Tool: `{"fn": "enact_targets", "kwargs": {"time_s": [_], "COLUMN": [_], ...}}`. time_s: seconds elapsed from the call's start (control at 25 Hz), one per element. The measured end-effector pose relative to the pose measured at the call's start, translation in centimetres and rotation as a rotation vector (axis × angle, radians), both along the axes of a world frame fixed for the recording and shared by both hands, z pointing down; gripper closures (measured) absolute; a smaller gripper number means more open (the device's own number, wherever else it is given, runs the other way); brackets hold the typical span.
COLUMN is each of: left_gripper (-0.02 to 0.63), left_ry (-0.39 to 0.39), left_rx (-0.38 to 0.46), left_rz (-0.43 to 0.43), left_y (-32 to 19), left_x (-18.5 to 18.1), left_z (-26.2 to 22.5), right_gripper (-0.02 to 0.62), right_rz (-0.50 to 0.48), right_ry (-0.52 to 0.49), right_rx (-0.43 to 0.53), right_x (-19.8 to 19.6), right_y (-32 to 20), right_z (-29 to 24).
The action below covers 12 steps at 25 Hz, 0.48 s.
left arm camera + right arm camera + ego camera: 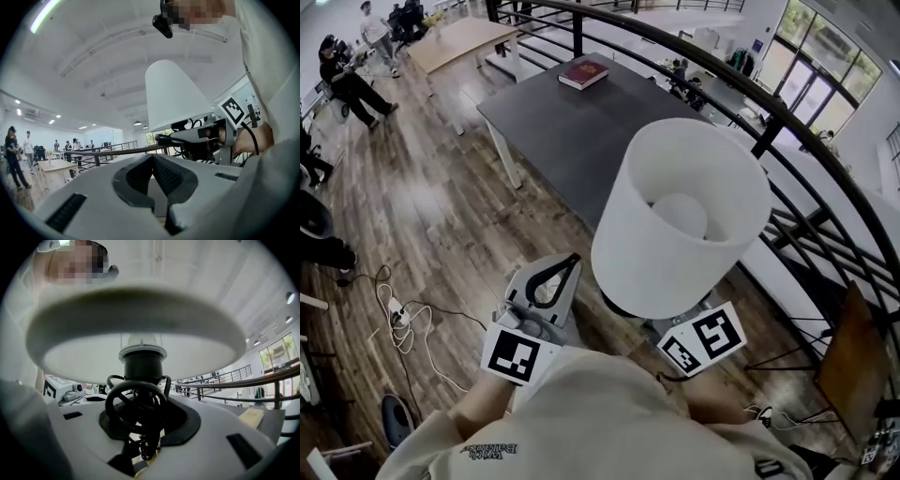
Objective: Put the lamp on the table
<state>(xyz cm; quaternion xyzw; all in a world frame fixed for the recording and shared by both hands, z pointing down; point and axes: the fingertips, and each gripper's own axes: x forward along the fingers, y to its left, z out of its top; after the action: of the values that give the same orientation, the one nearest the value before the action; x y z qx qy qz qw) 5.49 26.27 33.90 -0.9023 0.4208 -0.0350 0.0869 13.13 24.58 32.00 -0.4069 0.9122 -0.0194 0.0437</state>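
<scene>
The book [583,73] lies on the table [581,131], beyond the lamp [680,220].

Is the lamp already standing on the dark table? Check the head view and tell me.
No: the lamp is held up in the right gripper, and the table bears only a book.

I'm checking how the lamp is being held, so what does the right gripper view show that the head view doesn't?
Only the right gripper view: the right gripper closed on the black stem of the lamp, its coiled cord bunched between the jaws. Only the head view: the open top of the shade, the wooden floor with a white cable, and the jaws of the left gripper, shut and empty. Both: the white shade, the black railing and the grey table.
</scene>
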Motion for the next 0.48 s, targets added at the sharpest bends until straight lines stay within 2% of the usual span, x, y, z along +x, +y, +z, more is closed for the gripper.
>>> {"fn": "enact_targets", "kwargs": {"time_s": [0.4, 0.48], "left_gripper": [0.600, 0.601], "left_ry": [0.017, -0.011], "left_rx": [-0.028, -0.028], "left_rz": [-0.011, -0.006], "left_y": [-12.9, -15.9], "left_x": [-6.1, -7.1], "left_z": [-0.4, -0.2], "right_gripper": [0.479, 0.479], "right_rz": [-0.012, -0.014], "right_ry": [0.002, 0.008], "right_rx": [-0.050, -0.057], "right_x": [-5.9, -6.9], "right_y": [-12.7, -15.4], "right_z": [0.1, -0.1]}}
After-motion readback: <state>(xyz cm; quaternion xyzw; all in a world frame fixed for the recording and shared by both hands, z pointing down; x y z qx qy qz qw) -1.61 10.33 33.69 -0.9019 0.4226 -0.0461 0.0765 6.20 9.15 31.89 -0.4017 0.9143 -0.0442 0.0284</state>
